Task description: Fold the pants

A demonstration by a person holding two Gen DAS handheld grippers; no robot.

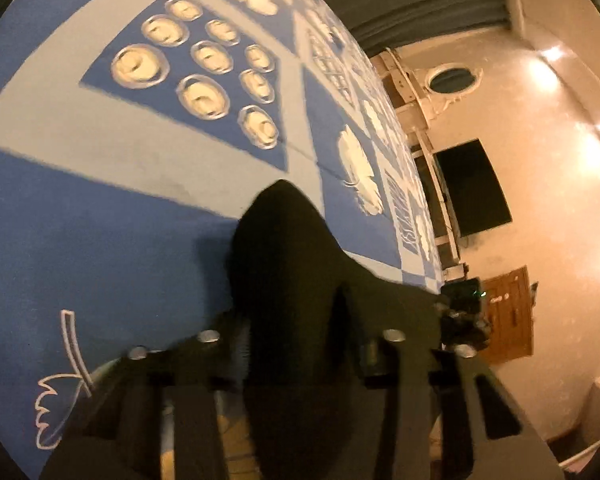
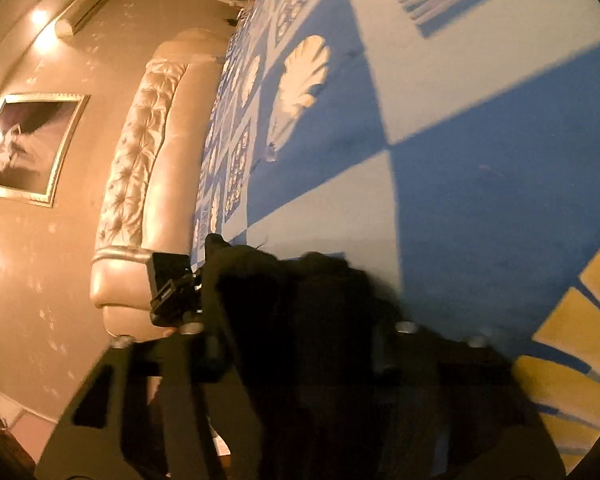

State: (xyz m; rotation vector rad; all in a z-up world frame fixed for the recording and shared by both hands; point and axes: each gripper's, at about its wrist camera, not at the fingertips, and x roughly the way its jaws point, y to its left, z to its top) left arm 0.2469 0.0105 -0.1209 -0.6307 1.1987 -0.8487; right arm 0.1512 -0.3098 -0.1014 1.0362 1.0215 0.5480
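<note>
The black pants [image 1: 280, 232] bunch up in a dark peak over the blue patterned bed cover [image 1: 100, 240]. My left gripper [image 1: 296, 304] has this cloth filling the gap between its dark fingers and looks shut on it. In the right wrist view the pants [image 2: 284, 276] form a blurred black mass between the fingers of my right gripper [image 2: 300, 312], which also looks shut on the cloth, over the bed cover [image 2: 460, 220]. Each view shows the other gripper's black body at the bed's edge [image 1: 460, 304] [image 2: 168, 292]. Both sets of fingertips are hidden by fabric.
A tufted cream headboard [image 2: 140, 160] stands at the end of the bed, with a framed picture [image 2: 28, 144] on the wall beside it. In the left wrist view a dark screen [image 1: 472, 188] hangs on the wall and a wooden door [image 1: 508, 312] shows beyond the bed.
</note>
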